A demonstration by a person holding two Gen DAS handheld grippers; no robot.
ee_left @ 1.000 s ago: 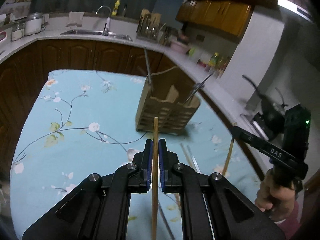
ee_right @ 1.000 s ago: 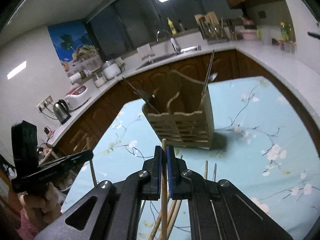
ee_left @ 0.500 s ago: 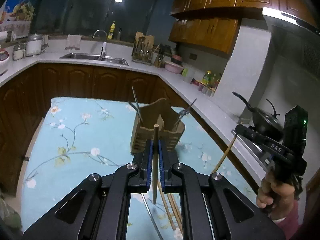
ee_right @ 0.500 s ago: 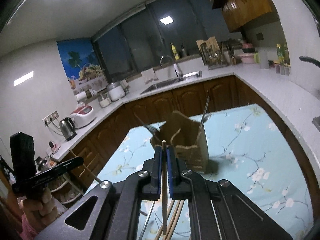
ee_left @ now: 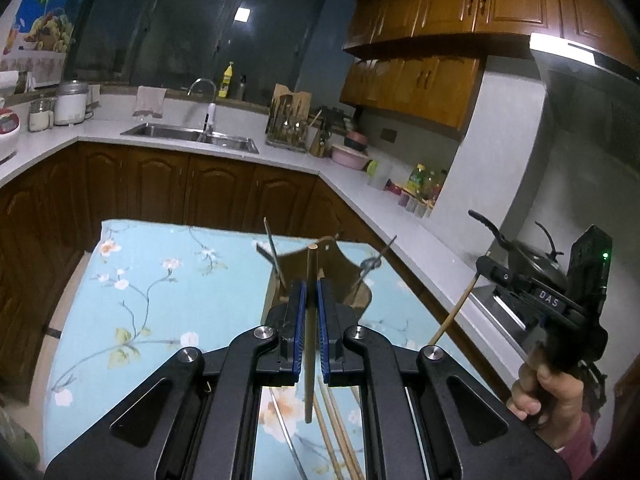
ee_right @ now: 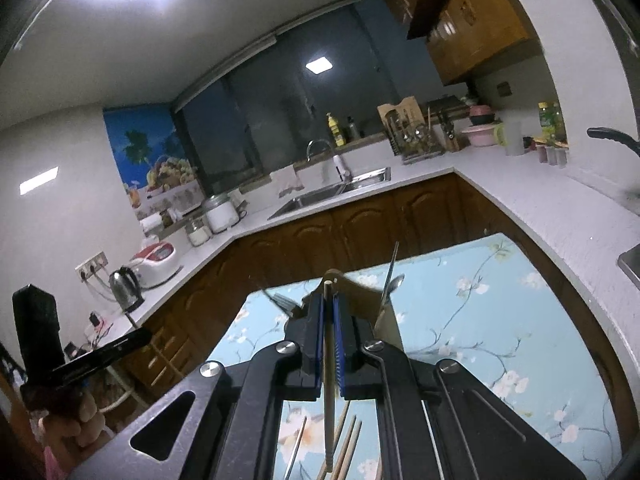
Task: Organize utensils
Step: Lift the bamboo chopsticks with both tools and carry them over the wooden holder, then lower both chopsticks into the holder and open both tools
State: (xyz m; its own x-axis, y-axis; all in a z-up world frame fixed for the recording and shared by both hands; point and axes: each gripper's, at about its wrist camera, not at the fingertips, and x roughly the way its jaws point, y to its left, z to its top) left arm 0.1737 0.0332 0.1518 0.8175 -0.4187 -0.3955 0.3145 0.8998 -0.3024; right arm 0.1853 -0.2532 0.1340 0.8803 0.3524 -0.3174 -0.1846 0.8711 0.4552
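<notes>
My left gripper is shut on a wooden chopstick that stands upright between its blue pads, high above the table. My right gripper is shut on another wooden chopstick, also upright. It shows from the side in the left wrist view, its chopstick slanting down. The wooden utensil holder stands on the flowered blue tablecloth just beyond both grippers, with a fork and a spoon in it. Several chopsticks and a metal utensil lie on the cloth below.
The holder also shows in the right wrist view. Brown cabinets and a white counter with a sink wrap around the table's far side. A stove with a dark wok is on the right.
Both grippers have risen well above the table, each lifting its chopstick clear of the cloth. The holder now looks smaller and lower in both views.
</notes>
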